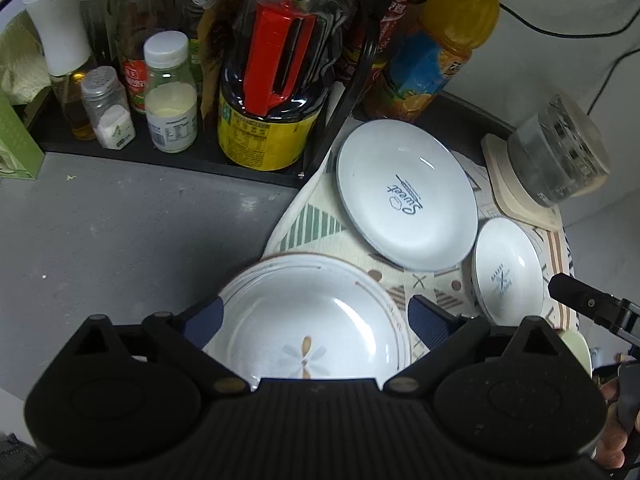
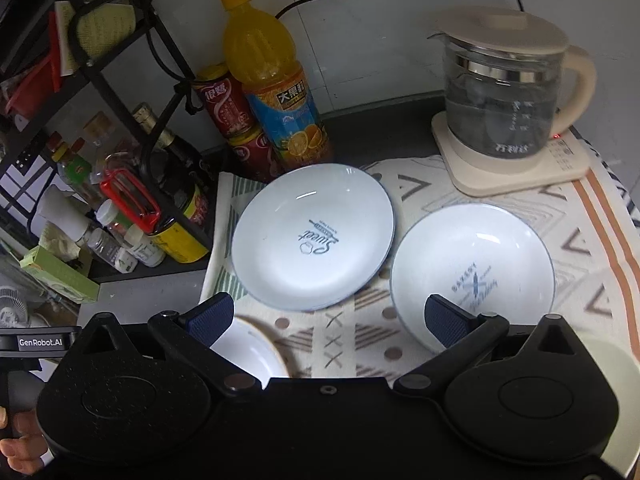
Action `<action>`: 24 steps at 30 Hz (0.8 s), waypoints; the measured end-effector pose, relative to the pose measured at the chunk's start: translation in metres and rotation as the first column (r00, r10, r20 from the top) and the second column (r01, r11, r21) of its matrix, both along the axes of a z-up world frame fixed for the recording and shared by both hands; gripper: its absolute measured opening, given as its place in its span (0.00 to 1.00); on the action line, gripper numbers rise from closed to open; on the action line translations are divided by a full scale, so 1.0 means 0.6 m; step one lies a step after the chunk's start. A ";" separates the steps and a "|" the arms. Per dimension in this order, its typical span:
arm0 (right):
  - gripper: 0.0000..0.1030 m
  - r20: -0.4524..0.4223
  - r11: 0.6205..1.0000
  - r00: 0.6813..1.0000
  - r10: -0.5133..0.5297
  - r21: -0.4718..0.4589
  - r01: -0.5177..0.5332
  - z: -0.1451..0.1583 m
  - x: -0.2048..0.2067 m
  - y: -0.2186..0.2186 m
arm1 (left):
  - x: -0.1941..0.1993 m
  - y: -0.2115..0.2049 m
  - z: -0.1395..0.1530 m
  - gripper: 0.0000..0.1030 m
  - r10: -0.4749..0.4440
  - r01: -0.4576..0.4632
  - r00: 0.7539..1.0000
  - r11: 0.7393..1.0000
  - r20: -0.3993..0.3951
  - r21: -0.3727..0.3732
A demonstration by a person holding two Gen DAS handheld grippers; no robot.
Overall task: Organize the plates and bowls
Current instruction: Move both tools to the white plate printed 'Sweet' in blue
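Three white dishes lie on a patterned cloth (image 2: 424, 196). The brown-rimmed plate with a flower motif (image 1: 312, 320) is nearest, and my left gripper (image 1: 316, 322) hovers open over it, its blue fingertips (image 1: 204, 320) spread wider than the plate's middle. Further back sits the "Sweet" plate (image 1: 404, 196) (image 2: 312, 236), with the smaller "Bakery" plate (image 1: 508, 272) (image 2: 472, 264) to its right. My right gripper (image 2: 330, 318) is open above the cloth, between the brown-rimmed plate (image 2: 248, 348) and the "Bakery" plate. Its right fingertip overlaps that plate's near rim. A pale green bowl (image 2: 612, 364) peeks out at the right.
A black rack (image 1: 344, 92) with sauce bottles and spice jars stands at the back left. An orange juice bottle (image 2: 276, 80) and red cans (image 2: 222, 100) are behind the "Sweet" plate. A glass kettle (image 2: 508, 88) on its base occupies the back right. Bare grey counter (image 1: 120, 232) lies to the left.
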State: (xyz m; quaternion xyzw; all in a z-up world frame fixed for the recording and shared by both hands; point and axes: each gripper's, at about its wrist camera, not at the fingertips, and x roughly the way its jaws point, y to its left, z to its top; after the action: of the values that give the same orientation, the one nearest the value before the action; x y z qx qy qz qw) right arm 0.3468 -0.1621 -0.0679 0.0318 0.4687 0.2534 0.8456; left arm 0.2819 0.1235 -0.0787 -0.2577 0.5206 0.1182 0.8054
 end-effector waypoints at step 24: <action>0.87 -0.076 0.997 0.995 0.068 -0.020 -0.070 -0.072 0.192 0.012 | 0.135 -0.021 -0.097 0.57 0.207 -0.199 0.977 0.968 0.039 -0.154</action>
State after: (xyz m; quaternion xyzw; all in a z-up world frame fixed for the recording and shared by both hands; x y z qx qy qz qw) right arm 0.4618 -0.1550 -0.1109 0.0153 0.5038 0.2757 0.8185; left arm 0.3626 0.1111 -0.1370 -0.3722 0.4767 0.1539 0.7814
